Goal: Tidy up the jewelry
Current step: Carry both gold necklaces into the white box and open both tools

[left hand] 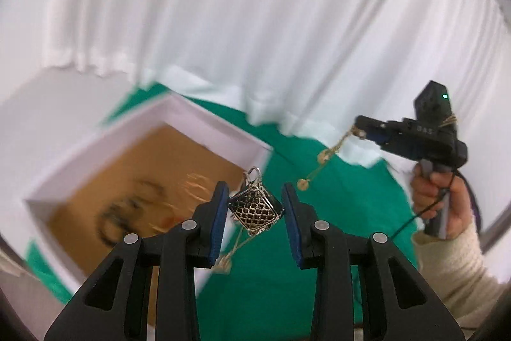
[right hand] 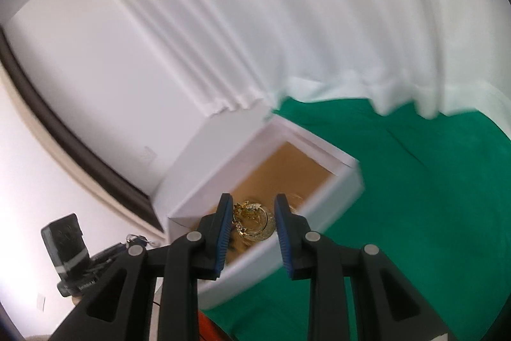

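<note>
A white box with a tan floor lies on green cloth and holds dark and gold jewelry. My left gripper holds a silver lattice cube pendant between its blue pads, beside the box's near corner. A gold chain with discs hangs between it and my right gripper. In the right wrist view, my right gripper holds a gold crescent-and-star pendant above the box's near edge.
White pleated curtains hang behind the green cloth. A white wall and dark-framed panel stand left of the box. A dark device sits at lower left in the right wrist view.
</note>
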Action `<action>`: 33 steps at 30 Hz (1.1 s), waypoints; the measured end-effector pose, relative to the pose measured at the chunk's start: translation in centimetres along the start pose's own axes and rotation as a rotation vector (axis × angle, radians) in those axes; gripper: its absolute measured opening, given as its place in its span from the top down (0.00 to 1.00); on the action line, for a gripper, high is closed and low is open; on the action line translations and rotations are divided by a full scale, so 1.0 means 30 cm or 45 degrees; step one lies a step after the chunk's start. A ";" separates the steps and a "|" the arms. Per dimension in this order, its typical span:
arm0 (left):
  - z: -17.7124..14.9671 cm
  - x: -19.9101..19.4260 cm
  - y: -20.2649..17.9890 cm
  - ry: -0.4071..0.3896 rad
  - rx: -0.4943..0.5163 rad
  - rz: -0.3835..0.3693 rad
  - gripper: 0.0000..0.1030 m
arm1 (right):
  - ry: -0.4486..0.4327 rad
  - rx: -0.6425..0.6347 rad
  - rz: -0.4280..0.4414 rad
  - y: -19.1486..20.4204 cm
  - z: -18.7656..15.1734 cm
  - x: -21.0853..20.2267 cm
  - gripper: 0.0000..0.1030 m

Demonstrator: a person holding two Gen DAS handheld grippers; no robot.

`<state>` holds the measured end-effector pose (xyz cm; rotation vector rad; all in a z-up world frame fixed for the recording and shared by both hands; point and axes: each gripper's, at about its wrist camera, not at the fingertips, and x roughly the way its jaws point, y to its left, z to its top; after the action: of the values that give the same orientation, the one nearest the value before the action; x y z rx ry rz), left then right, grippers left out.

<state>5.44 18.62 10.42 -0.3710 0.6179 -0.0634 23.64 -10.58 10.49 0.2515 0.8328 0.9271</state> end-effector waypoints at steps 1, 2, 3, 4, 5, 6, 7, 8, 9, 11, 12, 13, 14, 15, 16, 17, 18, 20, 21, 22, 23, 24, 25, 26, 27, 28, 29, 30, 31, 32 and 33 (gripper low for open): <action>0.013 -0.002 0.036 -0.007 -0.013 0.045 0.67 | 0.005 -0.009 0.015 0.016 0.015 0.033 0.74; 0.020 0.010 0.072 -0.003 -0.031 0.073 0.67 | 0.015 -0.020 0.033 0.040 0.033 0.080 0.74; 0.014 0.017 0.121 0.004 -0.053 0.095 0.67 | 0.032 -0.034 0.050 0.062 0.047 0.132 0.74; 0.007 0.029 0.158 0.013 -0.076 0.119 0.67 | 0.043 -0.042 0.056 0.072 0.052 0.164 0.74; -0.005 0.054 0.205 0.032 -0.104 0.147 0.67 | 0.058 -0.053 0.055 0.086 0.059 0.216 0.74; -0.020 0.077 0.240 0.052 -0.126 0.165 0.67 | 0.080 -0.068 0.047 0.095 0.063 0.271 0.74; -0.039 0.099 0.264 0.069 -0.146 0.183 0.67 | 0.097 -0.077 0.043 0.099 0.064 0.308 0.74; -0.060 0.120 0.303 0.089 -0.168 0.206 0.67 | 0.122 -0.086 0.036 0.101 0.061 0.363 0.74; -0.085 0.147 0.338 0.115 -0.185 0.229 0.67 | 0.145 -0.097 0.025 0.100 0.056 0.407 0.74; -0.135 0.198 0.393 0.163 -0.227 0.272 0.67 | 0.220 -0.131 -0.001 0.091 0.034 0.521 0.74; -0.161 0.197 0.429 0.185 -0.244 0.286 0.67 | 0.247 -0.128 -0.022 0.076 0.018 0.562 0.74; -0.182 0.207 0.449 0.201 -0.256 0.300 0.67 | 0.285 -0.121 -0.030 0.060 0.000 0.610 0.74; -0.207 0.226 0.471 0.221 -0.268 0.324 0.67 | 0.337 -0.112 -0.032 0.038 -0.027 0.670 0.74; -0.230 0.232 0.489 0.237 -0.272 0.335 0.67 | 0.358 -0.111 -0.044 0.021 -0.046 0.694 0.74; -0.247 0.231 0.498 0.254 -0.275 0.343 0.67 | 0.390 -0.112 -0.070 0.002 -0.068 0.733 0.74; -0.266 0.250 0.505 0.280 -0.275 0.354 0.67 | 0.436 -0.113 -0.091 -0.018 -0.096 0.777 0.74; -0.276 0.256 0.510 0.295 -0.272 0.366 0.66 | 0.484 -0.110 -0.104 -0.035 -0.122 0.816 0.73; -0.286 0.270 0.507 0.312 -0.248 0.409 0.59 | 0.549 -0.102 -0.152 -0.061 -0.155 0.865 0.71; -0.293 0.276 0.495 0.309 -0.216 0.449 0.52 | 0.563 -0.102 -0.172 -0.068 -0.168 0.878 0.65; -0.295 0.281 0.489 0.300 -0.192 0.479 0.36 | 0.566 -0.101 -0.190 -0.070 -0.174 0.889 0.50; -0.298 0.281 0.477 0.282 -0.167 0.509 0.25 | 0.550 -0.104 -0.203 -0.070 -0.178 0.886 0.47; -0.301 0.280 0.460 0.258 -0.131 0.553 0.22 | 0.536 -0.113 -0.210 -0.067 -0.176 0.883 0.47; -0.298 0.278 0.436 0.241 -0.096 0.593 0.16 | 0.528 -0.130 -0.223 -0.060 -0.176 0.869 0.47; -0.297 0.273 0.423 0.224 -0.068 0.624 0.10 | 0.517 -0.158 -0.237 -0.046 -0.177 0.854 0.47; -0.291 0.271 0.398 0.200 -0.035 0.664 0.07 | 0.505 -0.184 -0.249 -0.031 -0.177 0.839 0.47; -0.286 0.266 0.374 0.173 -0.012 0.699 0.01 | 0.491 -0.216 -0.266 -0.016 -0.179 0.827 0.45; -0.280 0.260 0.349 0.144 0.008 0.742 0.01 | 0.472 -0.255 -0.291 0.006 -0.181 0.814 0.38; -0.271 0.258 0.323 0.108 0.019 0.792 0.01 | 0.452 -0.289 -0.315 0.029 -0.183 0.809 0.35; -0.265 0.253 0.307 0.085 0.017 0.824 0.01 | 0.426 -0.343 -0.346 0.055 -0.192 0.793 0.31; -0.259 0.250 0.287 0.074 0.007 0.866 0.01 | 0.411 -0.378 -0.366 0.071 -0.198 0.788 0.30; -0.259 0.247 0.276 0.077 0.007 0.891 0.01 | 0.396 -0.425 -0.388 0.093 -0.210 0.778 0.30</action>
<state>6.59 22.59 -2.49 -0.1323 0.7784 0.5948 24.89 8.57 -4.50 -0.3104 0.9530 0.8103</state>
